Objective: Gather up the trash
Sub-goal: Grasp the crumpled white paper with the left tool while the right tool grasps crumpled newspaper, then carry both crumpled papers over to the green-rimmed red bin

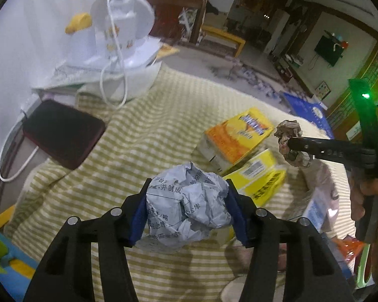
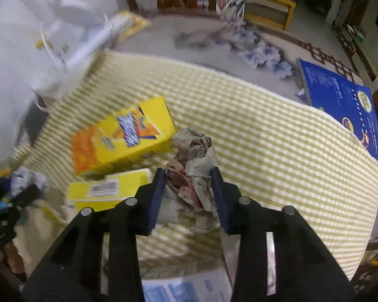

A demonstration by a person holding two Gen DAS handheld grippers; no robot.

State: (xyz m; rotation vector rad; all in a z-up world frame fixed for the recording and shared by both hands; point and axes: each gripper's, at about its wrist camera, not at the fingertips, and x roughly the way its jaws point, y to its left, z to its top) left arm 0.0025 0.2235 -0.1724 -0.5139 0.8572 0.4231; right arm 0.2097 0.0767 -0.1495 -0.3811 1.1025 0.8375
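Left gripper (image 1: 187,210) jaws clamped on white paper ball (image 1: 186,206); right gripper (image 2: 189,198) jaws clamped on brown paper wad (image 2: 192,173), both wads squarely between pads.

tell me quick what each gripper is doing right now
Left gripper: closed on the white crumpled paper ball.
Right gripper: closed on the brown crumpled paper wad.

Striped cloth (image 2: 277,136) lay bare across the far right half, open passage there. Two yellow boxes, upper box (image 2: 123,136) and lower box (image 2: 108,188), crowded the middle-left, just beside the brown paper wad (image 2: 194,173). White fan (image 1: 123,32) and dark red case (image 1: 63,133) blocked the far left corner (cord looped between). Blue booklet (image 2: 340,103) overhung the far right edge.
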